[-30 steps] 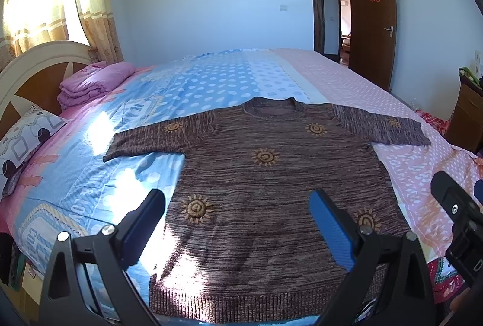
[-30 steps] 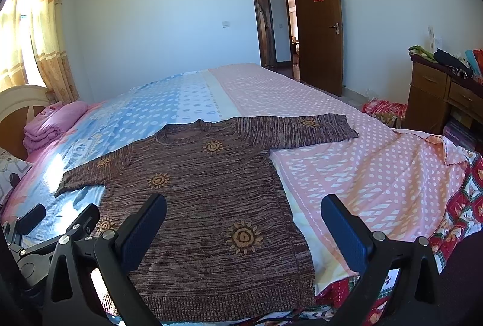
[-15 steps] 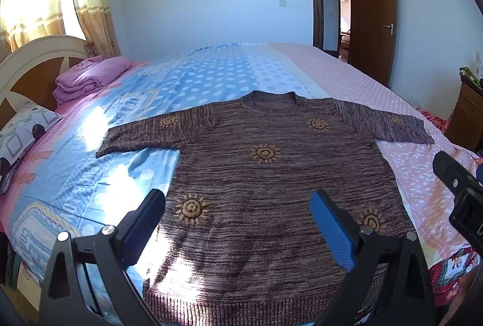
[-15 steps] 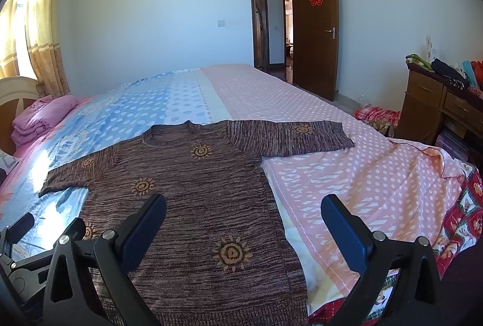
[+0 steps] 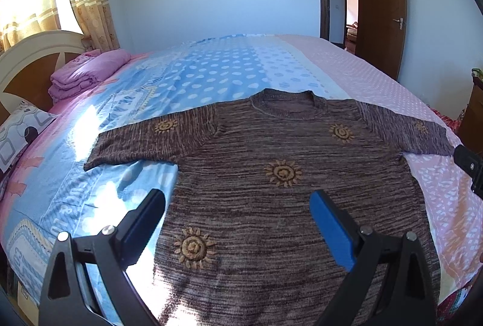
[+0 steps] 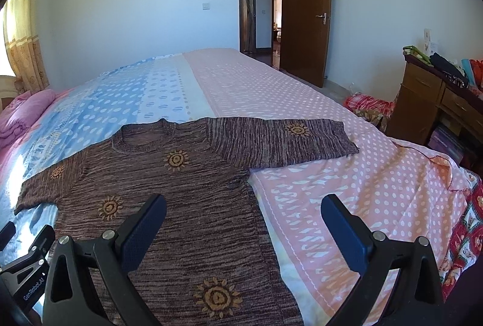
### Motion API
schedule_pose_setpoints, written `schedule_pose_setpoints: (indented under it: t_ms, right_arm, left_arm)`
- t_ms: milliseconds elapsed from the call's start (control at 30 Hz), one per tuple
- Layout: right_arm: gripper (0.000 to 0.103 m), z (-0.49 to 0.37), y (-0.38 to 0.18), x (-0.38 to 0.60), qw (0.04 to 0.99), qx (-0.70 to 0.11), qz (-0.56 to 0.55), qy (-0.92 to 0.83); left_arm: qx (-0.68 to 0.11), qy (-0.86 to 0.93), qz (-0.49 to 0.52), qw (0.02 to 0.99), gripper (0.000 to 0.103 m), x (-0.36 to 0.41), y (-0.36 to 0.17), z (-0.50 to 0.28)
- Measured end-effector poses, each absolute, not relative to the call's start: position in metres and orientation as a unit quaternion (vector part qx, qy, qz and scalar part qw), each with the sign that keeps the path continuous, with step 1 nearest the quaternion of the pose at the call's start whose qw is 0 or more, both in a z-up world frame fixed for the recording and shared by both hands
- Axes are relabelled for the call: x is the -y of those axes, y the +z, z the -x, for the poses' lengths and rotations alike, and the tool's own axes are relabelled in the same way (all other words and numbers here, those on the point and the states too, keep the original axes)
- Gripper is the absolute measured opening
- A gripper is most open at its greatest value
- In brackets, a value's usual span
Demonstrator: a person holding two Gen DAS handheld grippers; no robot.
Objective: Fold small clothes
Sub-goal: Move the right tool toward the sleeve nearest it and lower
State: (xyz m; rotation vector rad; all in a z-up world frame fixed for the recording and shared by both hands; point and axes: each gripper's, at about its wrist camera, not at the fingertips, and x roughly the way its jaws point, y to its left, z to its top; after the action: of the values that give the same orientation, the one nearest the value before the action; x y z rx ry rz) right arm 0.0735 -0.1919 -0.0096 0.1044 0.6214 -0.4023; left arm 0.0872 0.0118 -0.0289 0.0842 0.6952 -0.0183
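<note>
The brown knitted sweater with yellow sun shapes lies flat on the bed, front up, with both short sleeves spread out to the sides. I think it is laid out like this so I can fold it neatly. Near me, my left gripper hangs over the lower left part of the sweater. Its jaws are wide apart and hold nothing. My right gripper hangs over the sweater's right edge, where the brown cloth meets the pink dotted bed sheet. It is wide apart too, and it holds nothing. I cannot tell if either one touches the cloth. No fold has been made yet. Farther away is the sweater's round neck, then the blue dotted sheet. At the far left sits a folded pink blanket.
</note>
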Motion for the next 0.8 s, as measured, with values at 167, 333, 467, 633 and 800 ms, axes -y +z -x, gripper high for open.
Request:
schedule_pose_setpoints:
  t_ms: [167,333,467,633,800]
  right_arm:
    - [0.102,-0.104,-0.008,0.194,0.929,-0.309,-0.046,-0.196]
    - [0.102,-0.133,-0.010,0.193,0.927,-0.317,-0.034,-0.196]
    - [0.102,-0.154,-0.014,0.196,0.925,-0.325,-0.035,-0.193]
    - [0.102,-0.175,-0.020,0.204,0.922,-0.332,-0.033,-0.196]
    - [0.102,-0.196,-0.030,0.220,0.915,-0.343,-0.037,-0.208]
  left_arm:
    - [-0.344,-0.011,-0.047,0.938,0.099,-0.008,-0.031,-0.108]
    - [-0.357,-0.006,-0.050,0.933,0.099,-0.007,-0.036,-0.134]
    - [-0.367,0.002,-0.048,0.929,0.099,-0.009,-0.041,-0.154]
    - [-0.379,-0.004,-0.044,0.924,0.099,-0.016,-0.048,-0.183]
    - [-0.366,0.009,-0.042,0.930,0.099,-0.025,-0.056,-0.210]
